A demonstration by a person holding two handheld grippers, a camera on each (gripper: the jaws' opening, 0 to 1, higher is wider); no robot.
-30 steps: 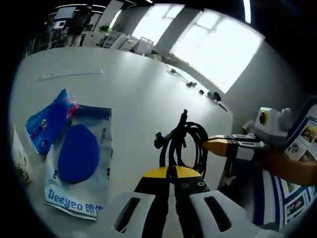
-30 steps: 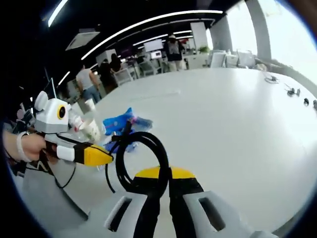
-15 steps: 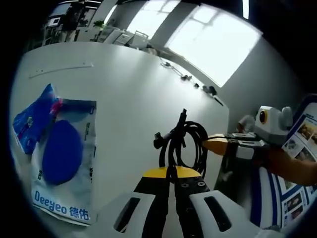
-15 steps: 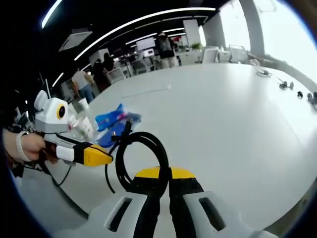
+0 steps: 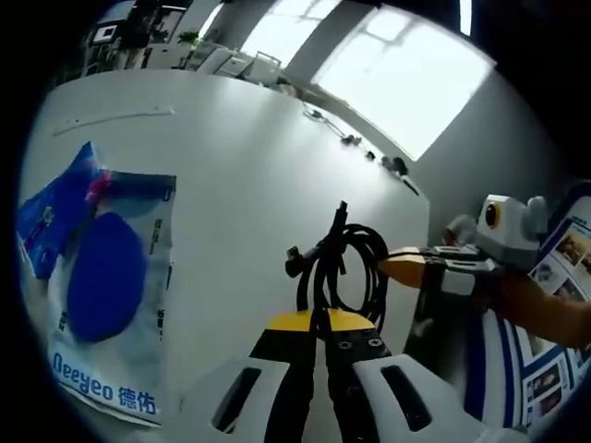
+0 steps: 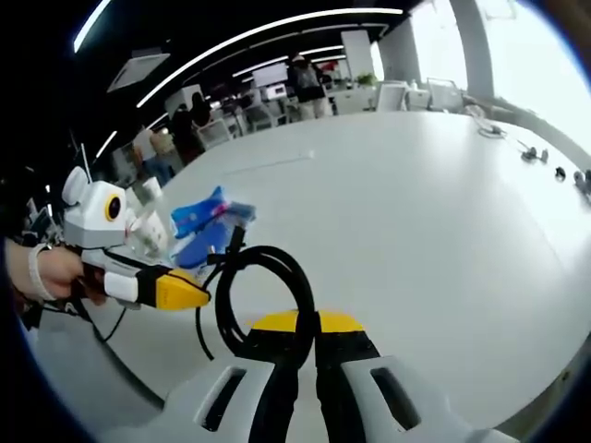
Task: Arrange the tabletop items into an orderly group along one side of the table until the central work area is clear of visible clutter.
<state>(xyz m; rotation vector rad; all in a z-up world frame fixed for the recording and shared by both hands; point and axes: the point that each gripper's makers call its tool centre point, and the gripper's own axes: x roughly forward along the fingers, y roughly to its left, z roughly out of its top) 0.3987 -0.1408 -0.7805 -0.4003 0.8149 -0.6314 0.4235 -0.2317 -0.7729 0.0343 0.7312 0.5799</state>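
Broad white tabletop point(image 5: 249, 175) runs wide and bare toward its far curved edge under the bright windows, with only a few small dark bits strung along that far rim point(image 6: 540, 166); open surface lies to the right of the flat clear plastic package with a blue oval pad and blue lettering point(image 5: 106, 305), which sits near the table's left side, a smaller blue wrapper point(image 5: 51, 208) touching its upper corner. Coiled black cable point(image 5: 342, 268) hangs above the near table edge, well apart from the package, pinched from both ends: left gripper point(image 5: 316, 318) clenched on the loop, right gripper point(image 6: 309, 318) clamped on its arc.
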